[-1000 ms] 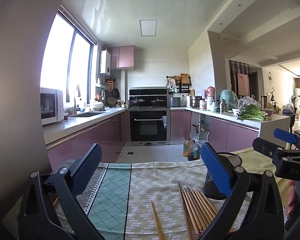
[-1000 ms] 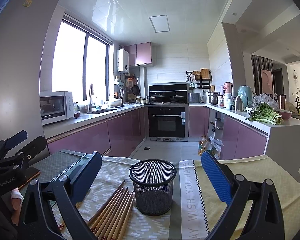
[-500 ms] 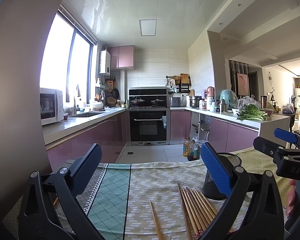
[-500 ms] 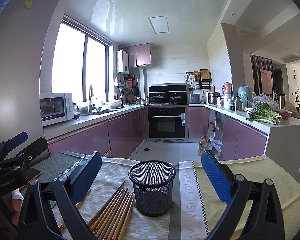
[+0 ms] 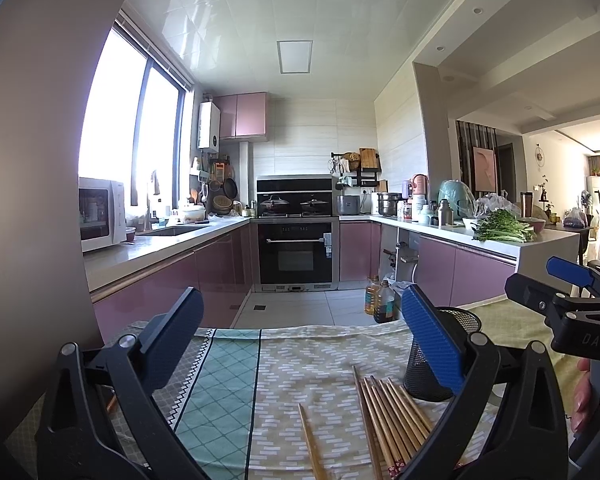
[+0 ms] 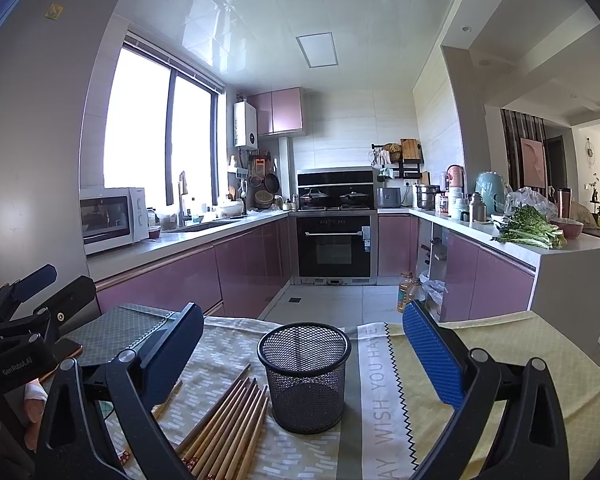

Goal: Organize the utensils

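Note:
Several wooden chopsticks [image 5: 392, 420] lie bundled on the patterned tablecloth, and one single chopstick [image 5: 311, 442] lies apart to their left. A black mesh cup [image 6: 305, 376] stands upright and empty just right of the bundle of chopsticks [image 6: 228, 428]. My left gripper [image 5: 300, 344] hovers open above the cloth, with the bundle below its right finger. My right gripper [image 6: 302, 354] is open too, its fingers spread wide with the cup seen between them. The right gripper [image 5: 568, 300] also shows at the right edge of the left wrist view, and the left gripper [image 6: 24, 316] at the left edge of the right wrist view.
The table [image 6: 500, 344] has yellow and green cloths and ends at a far edge facing the kitchen floor. A phone [image 6: 66, 350] lies at the left. Oil bottles [image 5: 380, 300] stand on the floor. Purple cabinets and counters ring the kitchen beyond.

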`<state>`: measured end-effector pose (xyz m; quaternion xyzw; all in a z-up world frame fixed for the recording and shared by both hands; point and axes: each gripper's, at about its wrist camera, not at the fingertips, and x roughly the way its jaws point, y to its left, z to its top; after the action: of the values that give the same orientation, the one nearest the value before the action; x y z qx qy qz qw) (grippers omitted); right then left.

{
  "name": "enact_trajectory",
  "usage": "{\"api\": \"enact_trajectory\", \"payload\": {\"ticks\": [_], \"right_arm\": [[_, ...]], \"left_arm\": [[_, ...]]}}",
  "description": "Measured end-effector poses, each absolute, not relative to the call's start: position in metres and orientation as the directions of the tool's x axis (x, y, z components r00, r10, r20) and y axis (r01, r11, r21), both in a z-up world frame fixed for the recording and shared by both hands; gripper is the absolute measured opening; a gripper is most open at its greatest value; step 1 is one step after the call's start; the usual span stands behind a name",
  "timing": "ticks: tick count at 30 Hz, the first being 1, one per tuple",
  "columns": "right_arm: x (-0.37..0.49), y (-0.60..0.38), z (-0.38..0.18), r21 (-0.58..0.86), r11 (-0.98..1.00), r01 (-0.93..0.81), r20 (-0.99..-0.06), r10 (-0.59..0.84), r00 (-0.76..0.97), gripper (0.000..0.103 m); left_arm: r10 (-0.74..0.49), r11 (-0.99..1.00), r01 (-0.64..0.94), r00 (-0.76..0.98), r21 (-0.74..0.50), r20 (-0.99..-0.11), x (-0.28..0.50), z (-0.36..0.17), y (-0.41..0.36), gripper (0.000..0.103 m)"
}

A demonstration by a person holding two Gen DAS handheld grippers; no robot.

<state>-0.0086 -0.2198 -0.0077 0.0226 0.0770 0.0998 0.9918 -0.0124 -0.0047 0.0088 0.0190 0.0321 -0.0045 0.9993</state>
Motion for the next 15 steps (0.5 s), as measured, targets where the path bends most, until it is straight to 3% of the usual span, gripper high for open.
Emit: {"api": "enact_trajectory", "payload": {"ticks": [15], "right_arm": [[-0.0096, -0.2228, -0.0049, 0.059, 0.979, -0.196, -0.144, 0.203, 0.969, 0.096]], "left_arm": [[-0.008, 0.999, 0.011, 0.998, 0.036, -0.063, -0.0123, 0.0106, -0.006, 0.097]]}}
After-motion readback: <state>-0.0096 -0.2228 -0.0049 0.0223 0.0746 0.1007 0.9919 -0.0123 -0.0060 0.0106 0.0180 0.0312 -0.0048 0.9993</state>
